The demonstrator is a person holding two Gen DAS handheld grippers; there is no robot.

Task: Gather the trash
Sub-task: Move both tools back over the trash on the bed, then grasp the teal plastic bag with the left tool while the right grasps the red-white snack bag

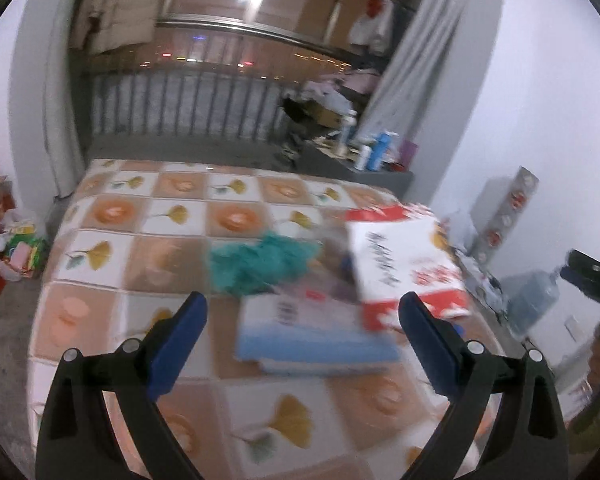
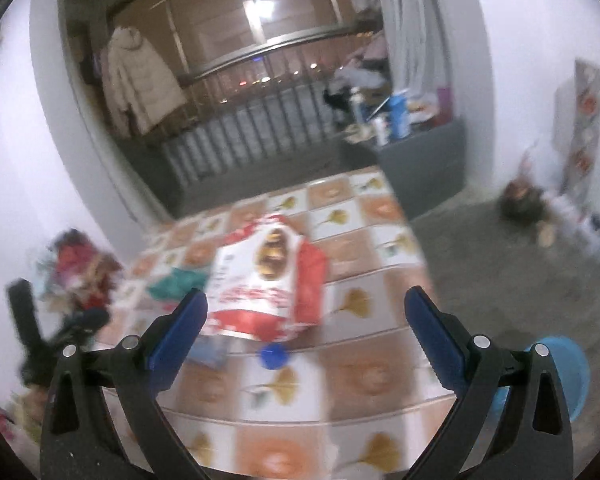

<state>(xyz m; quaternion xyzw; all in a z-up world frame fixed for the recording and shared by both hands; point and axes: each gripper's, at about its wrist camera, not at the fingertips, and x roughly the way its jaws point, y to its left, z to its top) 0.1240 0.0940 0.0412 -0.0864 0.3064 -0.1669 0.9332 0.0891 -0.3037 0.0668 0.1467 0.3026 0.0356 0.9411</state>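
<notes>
The red-and-white bag [image 2: 266, 280] lies mid-table on the tiled cloth, a blue box [image 1: 312, 336] just near of it, a teal crumple [image 1: 260, 264] to its left and a small blue cap [image 2: 274, 356] close by. Both the left gripper [image 1: 302, 328] and right gripper [image 2: 306, 328] hang above with jaws wide apart and empty. Best approach, I judge: slow down, pick one piece, straddle an edge squarely before closing.

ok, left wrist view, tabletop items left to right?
Teal crumpled bundle → light blue flat box → red and white bag, all on the tiled table. Frame is blurred, so finer detail cannot be told.
</notes>
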